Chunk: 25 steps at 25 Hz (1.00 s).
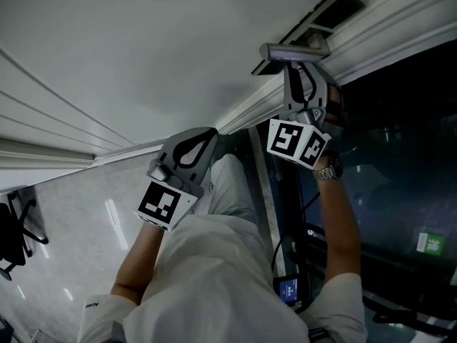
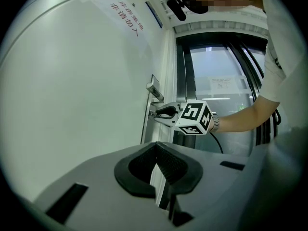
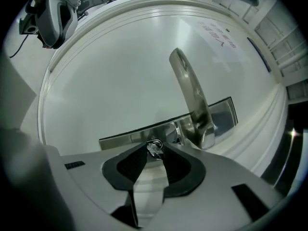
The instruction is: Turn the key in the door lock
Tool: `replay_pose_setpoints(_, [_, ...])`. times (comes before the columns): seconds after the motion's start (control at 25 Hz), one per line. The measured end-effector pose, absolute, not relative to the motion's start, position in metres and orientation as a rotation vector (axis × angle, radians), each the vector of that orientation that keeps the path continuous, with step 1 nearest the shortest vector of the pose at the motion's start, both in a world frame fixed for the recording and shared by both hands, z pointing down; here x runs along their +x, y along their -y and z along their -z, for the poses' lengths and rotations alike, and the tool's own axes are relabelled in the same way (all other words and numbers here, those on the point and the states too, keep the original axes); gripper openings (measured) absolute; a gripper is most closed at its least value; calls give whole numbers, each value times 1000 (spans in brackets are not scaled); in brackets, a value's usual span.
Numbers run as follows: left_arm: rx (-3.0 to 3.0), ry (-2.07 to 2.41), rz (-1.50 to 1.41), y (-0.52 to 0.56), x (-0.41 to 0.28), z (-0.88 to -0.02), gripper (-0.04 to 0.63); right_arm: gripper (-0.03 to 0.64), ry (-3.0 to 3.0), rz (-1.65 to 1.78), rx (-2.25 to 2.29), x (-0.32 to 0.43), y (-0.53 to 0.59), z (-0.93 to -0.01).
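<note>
Right gripper (image 3: 153, 154) clamped on the key (image 3: 154, 147), pads pinching its head right at the jaw tips. We see only the head and a small ring on it; the blade is hidden in the lock plate (image 3: 125, 137). The key's long axis runs straight into the door (image 3: 110, 66) face, in line with the jaws, tip pointing away from us into the lock. How the flat of the head is turned we cannot tell, it is too small.

The handle lever (image 3: 191, 97) sits just beside the key on the same plate, its free end reaching away from the key across the door. Open room around the key on the side away from the lever. The door edge with its frame moulding (image 1: 246, 109) lies close to the plate, with the dark glass panel (image 2: 216, 76) beyond.

Left gripper (image 2: 157, 150) has its tips together with nothing between them, held in free air well apart from the lock, looking along the door toward the right gripper's marker cube (image 2: 195, 118)
</note>
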State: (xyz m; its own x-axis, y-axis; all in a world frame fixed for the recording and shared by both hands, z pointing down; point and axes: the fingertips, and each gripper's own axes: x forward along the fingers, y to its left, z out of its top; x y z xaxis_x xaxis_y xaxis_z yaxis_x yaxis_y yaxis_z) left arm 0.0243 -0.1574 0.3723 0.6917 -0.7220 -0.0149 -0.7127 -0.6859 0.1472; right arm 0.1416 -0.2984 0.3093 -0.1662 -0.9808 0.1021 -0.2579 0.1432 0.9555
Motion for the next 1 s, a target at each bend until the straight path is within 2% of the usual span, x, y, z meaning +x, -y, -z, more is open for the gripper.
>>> replay_pose_setpoints(0.52, [2760,1179,107,157,20,-374,5,101,1706,969,1328,142,299,-304])
replay_pose_setpoints(1.0, [2739,1219,98,154,8,-375,5,104,2021,628,1524,144,299,-298])
